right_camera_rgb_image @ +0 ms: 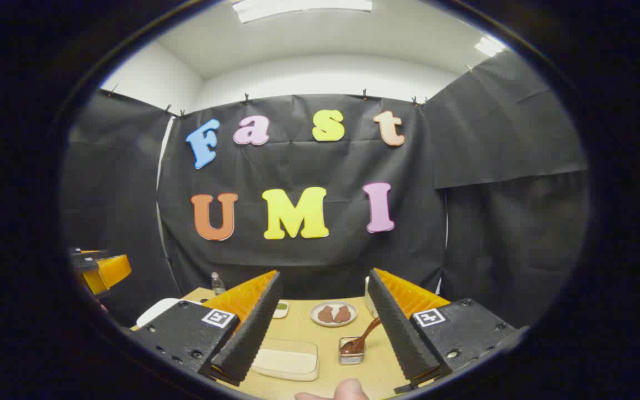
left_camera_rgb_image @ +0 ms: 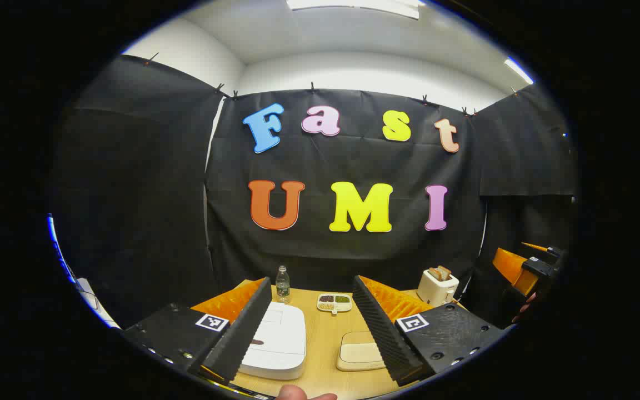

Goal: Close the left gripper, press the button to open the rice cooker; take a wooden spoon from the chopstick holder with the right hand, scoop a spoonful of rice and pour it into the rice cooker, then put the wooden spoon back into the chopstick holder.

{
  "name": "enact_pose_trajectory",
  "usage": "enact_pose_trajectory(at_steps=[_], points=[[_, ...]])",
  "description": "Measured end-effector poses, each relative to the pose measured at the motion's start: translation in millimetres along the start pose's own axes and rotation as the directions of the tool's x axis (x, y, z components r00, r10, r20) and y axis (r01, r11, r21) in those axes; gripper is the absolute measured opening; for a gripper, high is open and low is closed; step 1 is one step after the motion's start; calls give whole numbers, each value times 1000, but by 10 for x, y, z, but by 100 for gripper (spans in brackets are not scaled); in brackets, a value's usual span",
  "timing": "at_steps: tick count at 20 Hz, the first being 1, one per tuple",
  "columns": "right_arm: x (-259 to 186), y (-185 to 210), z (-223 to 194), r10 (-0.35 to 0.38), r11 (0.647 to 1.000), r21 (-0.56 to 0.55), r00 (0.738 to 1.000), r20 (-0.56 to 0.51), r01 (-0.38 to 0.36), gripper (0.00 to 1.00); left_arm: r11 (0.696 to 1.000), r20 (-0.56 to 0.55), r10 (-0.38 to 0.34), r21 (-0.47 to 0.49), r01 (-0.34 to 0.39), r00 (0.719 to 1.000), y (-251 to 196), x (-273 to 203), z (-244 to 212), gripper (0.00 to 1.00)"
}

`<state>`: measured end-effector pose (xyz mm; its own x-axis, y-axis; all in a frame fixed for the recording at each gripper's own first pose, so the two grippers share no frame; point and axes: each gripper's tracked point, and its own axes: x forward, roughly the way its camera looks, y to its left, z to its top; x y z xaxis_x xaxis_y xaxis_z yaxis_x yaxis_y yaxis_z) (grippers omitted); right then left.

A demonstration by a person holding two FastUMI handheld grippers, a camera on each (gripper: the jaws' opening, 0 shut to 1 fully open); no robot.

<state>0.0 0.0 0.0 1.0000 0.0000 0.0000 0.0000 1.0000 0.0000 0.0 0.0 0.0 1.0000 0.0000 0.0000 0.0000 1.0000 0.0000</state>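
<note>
Both grippers, left (left_camera_rgb_image: 311,328) and right (right_camera_rgb_image: 320,328), gape wide and empty; rice cooker (left_camera_rgb_image: 275,341) lid's down, so left closes, then presses the button.

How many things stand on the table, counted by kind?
Rice cooker: 1
Water bottle: 1
Toaster: 1
Divided dish: 1
Plate: 1
Chopstick holder with wooden spoon: 1
Flat tray: 1
Total: 7
</note>
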Motion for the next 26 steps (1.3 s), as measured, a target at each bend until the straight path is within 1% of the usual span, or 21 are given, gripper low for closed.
enact_pose_trajectory(at_steps=[2,3,4,8,9,11,12,16,17,22,23,25,26], points=[[15,0,-27,0,1000,6,1000,-8,0,100,1000,0,-4,12,4,1000,-26,28,-8,95],[30,0,-29,0,1000,12,1000,-8,0,97,1000,3,-6,11,6,1000,-42,33,-3,95],[38,-13,-21,-2,1000,13,1000,-9,2,100,1000,5,-5,10,5,1000,-40,40,-3,94],[67,-31,-35,6,1000,22,1000,-12,-6,100,1000,-3,2,16,-2,1000,-40,61,-16,94],[81,-31,-51,11,1000,26,1000,-14,-11,97,1000,-7,5,20,-5,1000,-41,71,-35,94],[107,-28,-55,17,999,30,1000,-14,-16,97,1000,-10,7,21,-7,1000,-45,91,-40,95],[118,-37,-43,18,999,31,1000,-14,-18,100,1000,-9,7,21,-7,1000,-54,99,-30,95],[141,-84,-16,18,999,31,1000,-6,-18,100,1000,-6,7,23,-7,1000,-72,102,-24,95],[142,-85,-36,19,999,31,1000,-8,-19,97,1000,-7,9,26,-8,1000,-70,114,-37,95],[193,-83,-33,37,999,39,999,-13,-36,97,1000,-14,18,21,-18,1000,-80,128,-51,95],[201,-97,-39,38,998,43,999,-15,-37,100,1000,-14,19,22,-18,1000,-77,129,-50,95],[210,-117,-20,40,998,47,999,-9,-39,100,999,-17,20,26,-20,1000,-76,131,-74,95],[219,-118,-15,42,998,46,999,-8,-41,100,999,-19,33,28,-32,999,-43,141,-70,95]])
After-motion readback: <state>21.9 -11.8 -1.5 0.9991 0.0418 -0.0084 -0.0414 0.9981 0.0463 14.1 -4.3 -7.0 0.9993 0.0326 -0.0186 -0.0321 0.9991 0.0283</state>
